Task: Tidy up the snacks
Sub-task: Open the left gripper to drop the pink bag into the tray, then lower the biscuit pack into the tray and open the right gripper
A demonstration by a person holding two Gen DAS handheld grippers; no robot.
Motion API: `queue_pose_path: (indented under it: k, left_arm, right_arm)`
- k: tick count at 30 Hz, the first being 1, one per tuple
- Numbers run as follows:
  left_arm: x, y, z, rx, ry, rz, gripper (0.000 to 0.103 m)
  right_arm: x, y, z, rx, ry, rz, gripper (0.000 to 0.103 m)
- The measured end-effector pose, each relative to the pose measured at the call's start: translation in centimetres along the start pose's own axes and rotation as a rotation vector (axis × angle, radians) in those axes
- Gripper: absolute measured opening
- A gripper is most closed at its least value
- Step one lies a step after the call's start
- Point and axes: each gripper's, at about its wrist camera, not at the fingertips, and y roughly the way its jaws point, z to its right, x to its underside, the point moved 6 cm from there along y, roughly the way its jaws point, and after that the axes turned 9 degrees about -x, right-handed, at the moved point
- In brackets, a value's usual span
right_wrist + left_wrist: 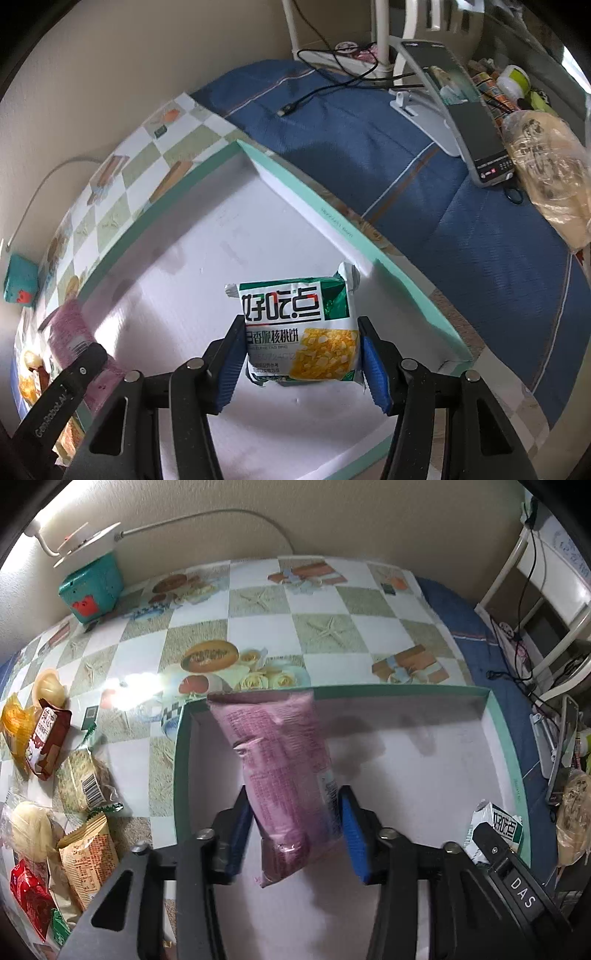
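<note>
Placing step judged under way: pink packet [284,775] lies between the parted, non-pressing pads of the left gripper [293,836], over the white tray [424,760]. Green-and-white biscuit pack [301,334] is clamped by the right gripper [301,363] above the tray floor. Next move: lowering and release required.

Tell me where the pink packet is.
Left wrist view: the pink packet sits inside the box, near its left wall, between the open left gripper.
</note>
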Motion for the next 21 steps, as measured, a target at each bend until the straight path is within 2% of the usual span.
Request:
queue_pose_path:
  k: [2,7,8,9,12,17,19,21]
  left_arm:
    - [0.0,0.0,-0.1,0.011,-0.015,-0.003,0.068]
    - [-0.4,-1.2,-0.2,0.035,-0.039,0.008,0.072]
    - [-0.7,-1.8,-0.4,0.032,-0.046,0.017,0.078]
    - [-0.8,-2.2,-0.5,0.031,-0.051,0.023,0.082]
    - [-1.4,-3.7,-1.3,0.028,-0.071,0.048,0.083]
    - [-1.8,-5.9,-3.9,-0.012,-0.116,0.109,0.087]
    - [-1.6,-6.4,-4.9,-0.006,-0.130,0.121,0.087]
    - [-1.2,-7.0,-5.8,-0.013,-0.131,0.145,0.087]
  right_arm:
    - [0.0,-0.1,0.0,0.008,-0.004,0.002,0.063]
    - [-0.3,-0.2,-0.3,0.013,-0.021,-0.017,0.065]
    - [-0.3,-0.4,-0.4,0.010,-0.028,-0.022,0.065]
    - [-0.4,-0.6,-0.6,0.008,-0.037,-0.024,0.069]
    - [-0.6,-1.1,-1.4,-0.002,-0.073,-0.016,0.086]
    - [-0.3,-1.6,-2.1,-0.026,-0.095,-0.031,0.090]
    - [-0.2,-2.0,-2.6,-0.042,-0.109,-0.026,0.103]
    - [-0.2,-2.6,-3.1,-0.065,-0.119,-0.007,0.103]
